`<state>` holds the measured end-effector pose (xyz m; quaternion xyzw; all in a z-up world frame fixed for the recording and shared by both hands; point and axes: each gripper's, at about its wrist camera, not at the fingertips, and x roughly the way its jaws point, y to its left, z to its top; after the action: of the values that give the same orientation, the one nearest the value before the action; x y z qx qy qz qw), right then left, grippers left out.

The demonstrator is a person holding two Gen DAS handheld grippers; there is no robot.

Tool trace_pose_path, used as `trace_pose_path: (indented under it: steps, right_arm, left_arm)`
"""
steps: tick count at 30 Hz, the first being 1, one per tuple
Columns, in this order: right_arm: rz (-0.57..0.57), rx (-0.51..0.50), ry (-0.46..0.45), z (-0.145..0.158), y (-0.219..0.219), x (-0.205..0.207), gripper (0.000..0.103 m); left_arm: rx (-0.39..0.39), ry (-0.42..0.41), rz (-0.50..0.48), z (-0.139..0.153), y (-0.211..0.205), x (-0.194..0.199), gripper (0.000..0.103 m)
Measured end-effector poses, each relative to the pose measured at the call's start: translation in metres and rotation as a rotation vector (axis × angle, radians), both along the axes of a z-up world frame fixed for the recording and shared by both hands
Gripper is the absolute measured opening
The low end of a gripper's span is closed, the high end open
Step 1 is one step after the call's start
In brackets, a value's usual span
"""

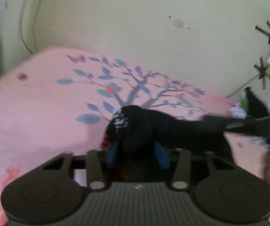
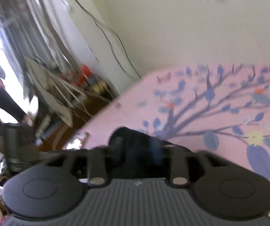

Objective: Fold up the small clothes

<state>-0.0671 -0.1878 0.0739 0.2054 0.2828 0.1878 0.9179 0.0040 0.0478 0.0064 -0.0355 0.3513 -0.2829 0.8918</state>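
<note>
A small black garment (image 1: pixel 135 128) with white lettering and red stripes hangs bunched between the blue pads of my left gripper (image 1: pixel 136 154), which is shut on it above the pink bed sheet (image 1: pixel 40 103). It stretches right to my right gripper (image 1: pixel 234 124), seen from the side. In the right wrist view, my right gripper (image 2: pixel 138 150) is shut on the same black cloth (image 2: pixel 131 137), held above the sheet (image 2: pixel 200 98). Both views are blurred.
The bed is covered by a pink sheet with a blue tree print and stands against a cream wall (image 1: pixel 135 18). Cables (image 2: pixel 106 33) hang down the wall. A cluttered floor and rack (image 2: pixel 59 94) lie beyond the bed's left edge.
</note>
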Motion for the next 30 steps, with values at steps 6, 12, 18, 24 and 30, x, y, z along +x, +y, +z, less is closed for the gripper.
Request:
trace_pose_path:
  steps: [6, 12, 18, 24, 30]
  right_arm:
    - [-0.131, -0.148, -0.120, -0.007, -0.009, -0.091, 0.072]
    - [-0.074, -0.085, -0.012, -0.045, -0.008, -0.128, 0.075]
    - [-0.061, 0.029, 0.043, -0.056, -0.017, -0.127, 0.080]
    - [-0.047, 0.114, 0.111, -0.063, -0.027, -0.093, 0.083]
    - [0.016, 0.194, 0.150, -0.074, -0.013, -0.039, 0.083]
  left_arm:
    - [0.139, -0.113, 0.156, -0.007, -0.006, -0.045, 0.063]
    - [0.215, -0.132, 0.251, -0.005, -0.013, -0.074, 0.063]
    - [0.223, -0.130, 0.252, 0.004, -0.003, -0.081, 0.097]
    - [0.151, -0.047, 0.192, 0.009, 0.018, -0.058, 0.103]
    - [-0.012, 0.157, 0.090, -0.025, 0.017, -0.035, 0.101]
